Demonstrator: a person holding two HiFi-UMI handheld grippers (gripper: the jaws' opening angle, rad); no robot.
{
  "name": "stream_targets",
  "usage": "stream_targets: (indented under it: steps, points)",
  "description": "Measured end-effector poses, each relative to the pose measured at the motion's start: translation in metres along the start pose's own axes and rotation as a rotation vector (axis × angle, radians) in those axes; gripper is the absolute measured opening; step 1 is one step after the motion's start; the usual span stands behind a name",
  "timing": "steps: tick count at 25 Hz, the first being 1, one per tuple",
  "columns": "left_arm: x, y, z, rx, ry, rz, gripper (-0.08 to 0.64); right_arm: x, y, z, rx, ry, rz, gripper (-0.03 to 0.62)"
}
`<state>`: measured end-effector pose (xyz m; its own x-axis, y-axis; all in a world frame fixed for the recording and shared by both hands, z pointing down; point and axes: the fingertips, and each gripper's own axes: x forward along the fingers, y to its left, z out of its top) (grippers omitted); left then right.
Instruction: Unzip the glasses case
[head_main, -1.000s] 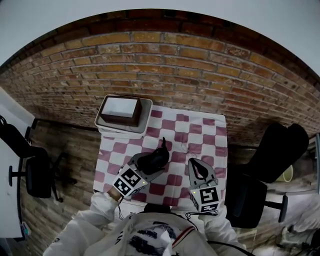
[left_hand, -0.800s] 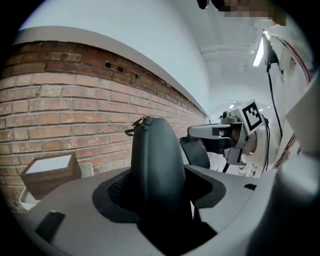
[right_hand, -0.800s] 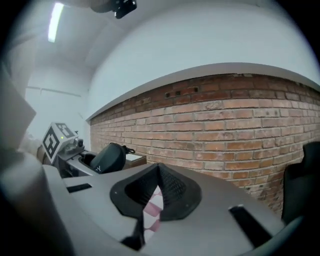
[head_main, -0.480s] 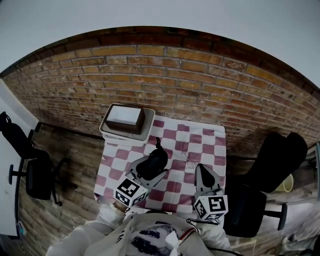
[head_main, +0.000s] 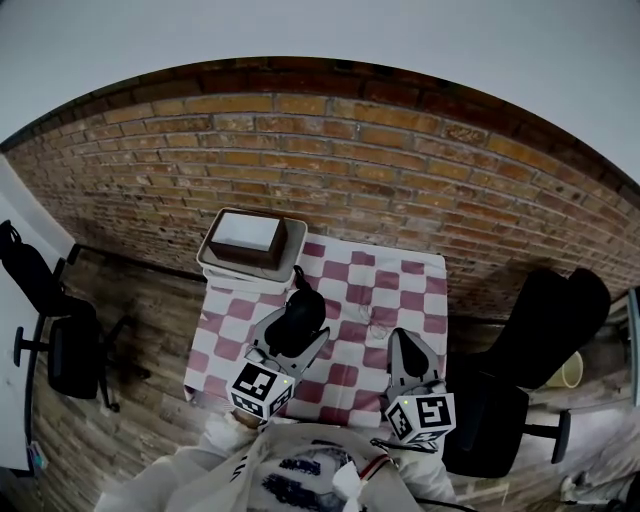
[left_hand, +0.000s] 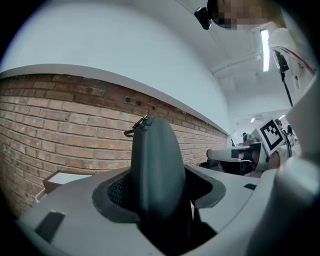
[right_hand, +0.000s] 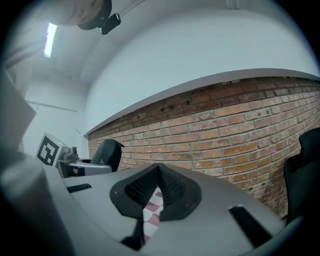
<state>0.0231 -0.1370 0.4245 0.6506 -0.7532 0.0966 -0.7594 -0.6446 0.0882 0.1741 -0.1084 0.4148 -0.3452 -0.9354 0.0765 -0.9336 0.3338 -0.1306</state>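
The left tool (left_hand: 159, 205) gripped the dark oval glasses case (left_hand: 155, 150), likely stiff and light, while the right tool (right_hand: 159, 172), squeezed closed on nothing, should pinch its small zip pull (left_hand: 136, 128).

The case (left_hand: 155, 160) is a dark, rounded hard shell with a smooth matt skin. It stands on edge, clamped between the jaws of the left gripper (left_hand: 157, 186), over the checked cloth (head_main: 365, 300). Its zip pull (left_hand: 136, 127) sticks out at the far tip.
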Motion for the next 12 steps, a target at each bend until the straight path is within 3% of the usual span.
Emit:
stream_targets:
  steps: [12]
  points:
    - [-0.007, 0.022, 0.008, -0.014, -0.041, 0.073, 0.284, 0.009, 0.004, -0.002, -0.007, 0.009, 0.014, 0.012]
